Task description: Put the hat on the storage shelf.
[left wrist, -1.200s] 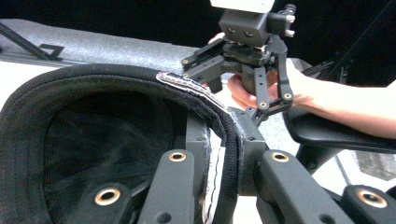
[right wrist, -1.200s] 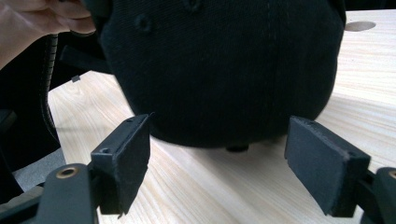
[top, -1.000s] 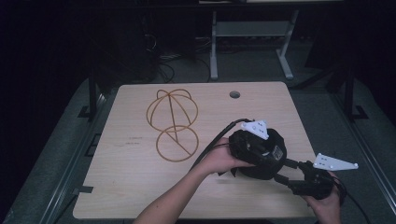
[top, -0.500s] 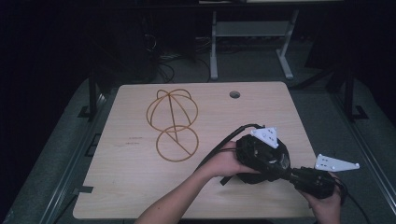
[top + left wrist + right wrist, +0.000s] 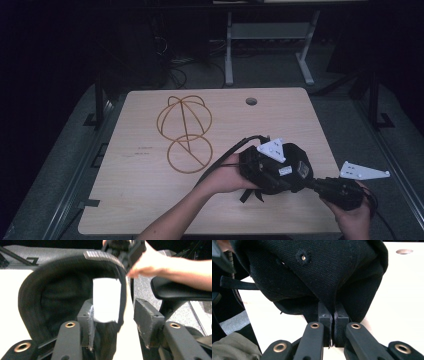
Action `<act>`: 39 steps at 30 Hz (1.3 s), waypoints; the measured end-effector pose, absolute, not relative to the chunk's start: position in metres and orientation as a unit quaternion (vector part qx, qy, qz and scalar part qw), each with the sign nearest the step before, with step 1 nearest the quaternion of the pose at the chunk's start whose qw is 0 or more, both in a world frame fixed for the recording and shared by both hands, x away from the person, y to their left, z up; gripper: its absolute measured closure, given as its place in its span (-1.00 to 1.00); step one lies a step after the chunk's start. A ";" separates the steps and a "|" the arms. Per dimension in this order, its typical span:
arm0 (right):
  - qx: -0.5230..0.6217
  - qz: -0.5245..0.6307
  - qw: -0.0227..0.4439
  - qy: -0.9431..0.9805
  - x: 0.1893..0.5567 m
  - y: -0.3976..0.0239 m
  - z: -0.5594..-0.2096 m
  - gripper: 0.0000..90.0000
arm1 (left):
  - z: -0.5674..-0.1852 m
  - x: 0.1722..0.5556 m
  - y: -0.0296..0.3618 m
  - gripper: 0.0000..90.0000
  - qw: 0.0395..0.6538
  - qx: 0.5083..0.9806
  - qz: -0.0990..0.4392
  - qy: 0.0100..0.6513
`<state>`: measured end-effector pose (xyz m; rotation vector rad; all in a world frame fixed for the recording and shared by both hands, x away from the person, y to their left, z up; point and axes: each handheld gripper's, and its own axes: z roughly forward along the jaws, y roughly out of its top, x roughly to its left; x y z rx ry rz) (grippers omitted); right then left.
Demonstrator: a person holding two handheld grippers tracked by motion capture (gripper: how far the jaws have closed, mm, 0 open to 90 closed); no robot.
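At the near right of the wooden table (image 5: 150, 200), a black cap (image 5: 280, 172) is held up between both grippers. The right gripper (image 5: 331, 338) has its jaws pressed together with a fold of the cap's black canvas (image 5: 329, 272) nipped between the pads, an eyelet showing higher up the cloth and a loose strap (image 5: 238, 284) trailing off to one side. In the high view this right gripper (image 5: 320, 186) sits at the cap's right side, its grey plate (image 5: 362, 171) sticking out toward the table edge. The left gripper (image 5: 113, 315) has its jaws spread, one pad (image 5: 86, 315) lying inside the cap's hollow against the white label (image 5: 106, 300), the other pad (image 5: 147, 320) apart from the cloth outside the rim; whether the inner pad truly presses the lining is hard to judge. From above, the left gripper (image 5: 260, 162) is at the cap's left, mostly covered by the cap and the left hand (image 5: 225, 175). Compared with half a second ago, cap and left gripper have shifted slightly toward the right gripper, closing the gap between them. Farther off lies a wire frame of brass-coloured hoops (image 5: 184, 132), well apart from the cap, and a round hole (image 5: 251, 101) near the far edge. The cap's brim is not clearly made out
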<state>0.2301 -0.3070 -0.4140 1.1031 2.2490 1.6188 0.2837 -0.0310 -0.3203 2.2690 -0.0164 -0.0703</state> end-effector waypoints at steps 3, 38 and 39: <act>0.375 0.540 0.069 0.750 0.233 -0.311 -0.409 0.94 | -0.321 0.282 -0.019 0.09 0.423 0.906 -0.018 0.003; 0.365 0.503 0.052 0.781 0.280 -0.305 -0.328 0.94 | -0.391 0.269 0.095 -0.09 0.435 0.895 0.035 0.095; 0.364 0.503 0.052 0.782 0.281 -0.303 -0.327 0.94 | -0.393 0.269 0.096 -0.09 0.435 0.894 0.033 0.096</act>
